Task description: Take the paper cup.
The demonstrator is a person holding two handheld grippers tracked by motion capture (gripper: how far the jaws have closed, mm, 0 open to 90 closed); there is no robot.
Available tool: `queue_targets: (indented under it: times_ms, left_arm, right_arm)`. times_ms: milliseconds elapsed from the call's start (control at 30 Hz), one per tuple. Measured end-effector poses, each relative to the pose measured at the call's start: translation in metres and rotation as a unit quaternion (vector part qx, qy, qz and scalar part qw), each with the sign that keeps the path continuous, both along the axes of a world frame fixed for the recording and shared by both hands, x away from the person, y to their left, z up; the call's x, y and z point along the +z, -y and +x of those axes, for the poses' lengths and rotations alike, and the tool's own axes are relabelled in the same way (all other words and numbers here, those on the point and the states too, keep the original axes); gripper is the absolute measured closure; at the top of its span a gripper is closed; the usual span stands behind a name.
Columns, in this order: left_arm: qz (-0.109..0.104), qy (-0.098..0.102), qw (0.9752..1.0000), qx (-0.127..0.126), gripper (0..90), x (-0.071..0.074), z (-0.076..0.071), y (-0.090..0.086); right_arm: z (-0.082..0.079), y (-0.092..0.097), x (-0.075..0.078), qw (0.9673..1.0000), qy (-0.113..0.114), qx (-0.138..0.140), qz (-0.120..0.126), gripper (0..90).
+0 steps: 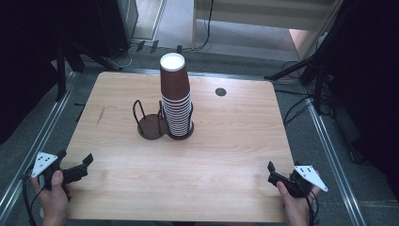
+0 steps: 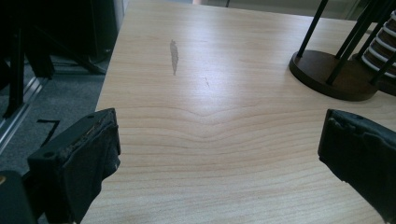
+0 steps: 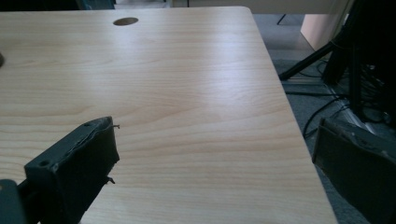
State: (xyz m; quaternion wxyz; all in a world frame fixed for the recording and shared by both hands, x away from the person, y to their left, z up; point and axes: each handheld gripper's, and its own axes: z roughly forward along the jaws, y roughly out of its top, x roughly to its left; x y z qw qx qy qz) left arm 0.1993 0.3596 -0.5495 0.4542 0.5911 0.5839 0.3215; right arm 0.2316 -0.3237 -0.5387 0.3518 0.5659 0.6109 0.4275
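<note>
A tall stack of brown paper cups (image 1: 176, 96) with white rims stands in the right ring of a dark wire cup holder (image 1: 151, 126) at the middle of the wooden table (image 1: 226, 155). The holder's left ring is empty. My left gripper (image 1: 75, 157) rests at the table's near left corner, held by a hand, open with nothing between its fingers. In the left gripper view the left gripper (image 2: 219, 149) stands wide open over bare wood, with the holder base (image 2: 331, 77) and cups (image 2: 380, 42) ahead to the right. My right gripper (image 1: 281, 172) sits at the near right corner, and the right gripper (image 3: 215, 154) is open and empty.
A round cable hole (image 1: 220, 92) lies in the table's far right part, the same cable hole (image 3: 125, 21) seen from the right gripper. A grey scuff (image 2: 174, 56) marks the wood on the left. Dark stands and cables (image 1: 306, 70) surround the table on the floor.
</note>
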Motion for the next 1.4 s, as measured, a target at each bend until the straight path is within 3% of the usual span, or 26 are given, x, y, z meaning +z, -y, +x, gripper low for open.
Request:
queue_targets:
  times_ms: [267,400,500,733,1033,1400]
  left_arm:
    - [0.006,-0.006,1.0000,0.001,0.0,-0.001,0.002,0.001]
    - [0.010,-0.005,0.9999,-0.003,0.0,-0.001,0.002,0.002]
    - [0.012,-0.007,0.9999,-0.004,0.0,-0.002,0.003,0.003]
    - [0.010,-0.008,0.9999,-0.004,0.0,-0.002,0.003,0.003]
    - [0.011,-0.009,0.9999,-0.003,0.0,-0.002,0.003,0.004]
    - [0.015,-0.011,0.9998,-0.005,0.0,-0.002,0.003,0.004]
  right_arm:
    - [0.008,-0.027,0.016,0.9994,0.012,0.032,0.006,0.0]
    - [0.017,-0.043,0.028,0.9987,0.007,0.046,0.019,0.0]
    - [0.023,-0.059,0.037,0.9982,0.003,0.058,0.009,0.0]
    - [0.033,-0.096,0.059,0.9931,0.015,0.116,0.008,0.0]
    - [0.045,-0.133,0.071,0.9892,0.024,0.144,0.012,0.0]
    - [0.052,-0.155,0.082,0.9864,0.031,0.161,0.007,0.0]
